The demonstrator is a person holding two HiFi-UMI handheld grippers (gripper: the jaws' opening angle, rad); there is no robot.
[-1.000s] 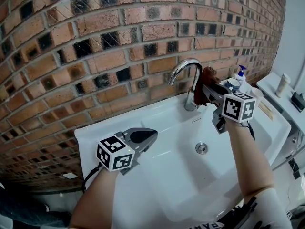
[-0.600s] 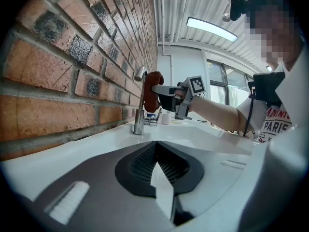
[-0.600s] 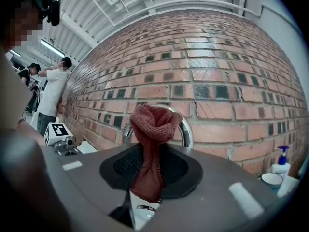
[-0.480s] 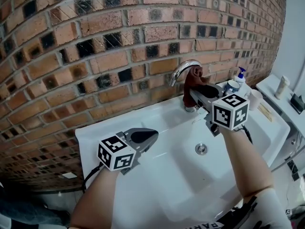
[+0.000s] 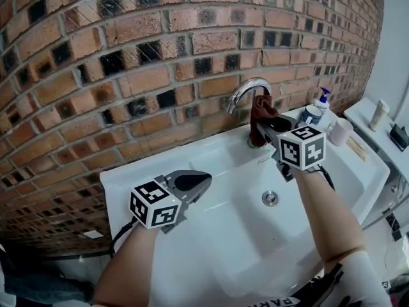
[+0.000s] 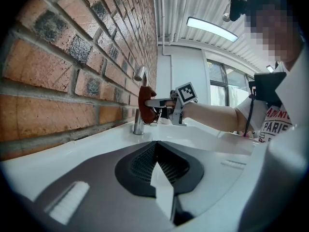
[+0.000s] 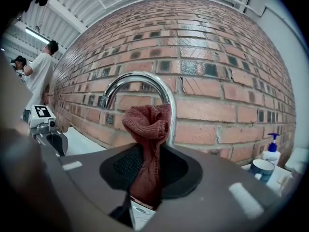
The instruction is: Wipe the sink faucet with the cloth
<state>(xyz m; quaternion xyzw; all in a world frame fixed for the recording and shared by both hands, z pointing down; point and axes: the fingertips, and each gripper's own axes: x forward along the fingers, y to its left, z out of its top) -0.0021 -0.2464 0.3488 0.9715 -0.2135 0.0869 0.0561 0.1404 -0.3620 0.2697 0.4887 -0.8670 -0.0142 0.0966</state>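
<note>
Over one sink (image 5: 211,229), right gripper (image 5: 264,124) fingers clamping one red cloth (image 5: 260,109) against one faucet (image 5: 245,89), left gripper (image 5: 195,181) fingers closed

Curved chrome faucet (image 5: 245,89), upright, bunched red-brown cloth (image 5: 260,110) pressed against its stem

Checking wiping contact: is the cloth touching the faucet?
Touching. The left gripper view, side-on, shows the cloth pressed against the faucet stem with no gap.

The right hand-held gripper (image 5: 268,125) has carried the cloth (image 5: 261,112) leftward from the right side of the faucet (image 5: 246,86) onto its upright pipe, up toward the arch, then slightly lower.
</note>
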